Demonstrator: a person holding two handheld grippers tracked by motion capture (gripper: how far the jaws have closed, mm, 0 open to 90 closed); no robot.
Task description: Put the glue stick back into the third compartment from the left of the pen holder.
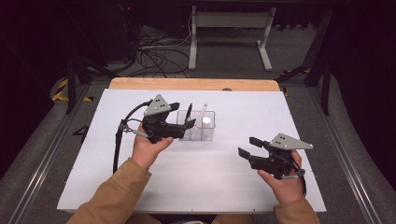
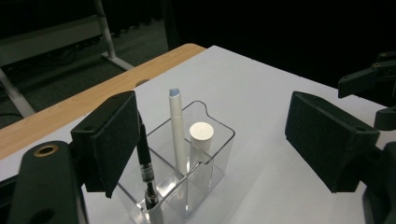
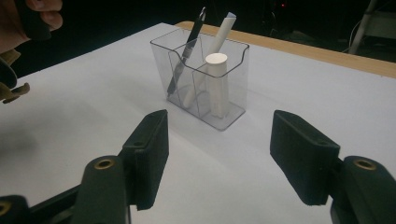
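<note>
Left gripper [image 2: 210, 140], jaws wide and empty, brackets the light, slippery black pen [image 2: 144, 161]; grip its upper shaft; right gripper [image 3: 219, 158] likewise open, empty.

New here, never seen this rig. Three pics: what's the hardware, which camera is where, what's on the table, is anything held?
No robot arm: a person holds a handheld two-finger tool in each hand. The high view looks down from above the person's side, showing the left gripper at the organizer and the right gripper off to the side, over the white table. The other two pictures come from cameras riding on each gripper, looking along its black fingers. On the table stands a clear plastic organizer with compartments, holding a black pen, a slim white marker and a short white cylinder. Both grippers are open, and nothing is held; the left one's fingers straddle the organizer.
</note>
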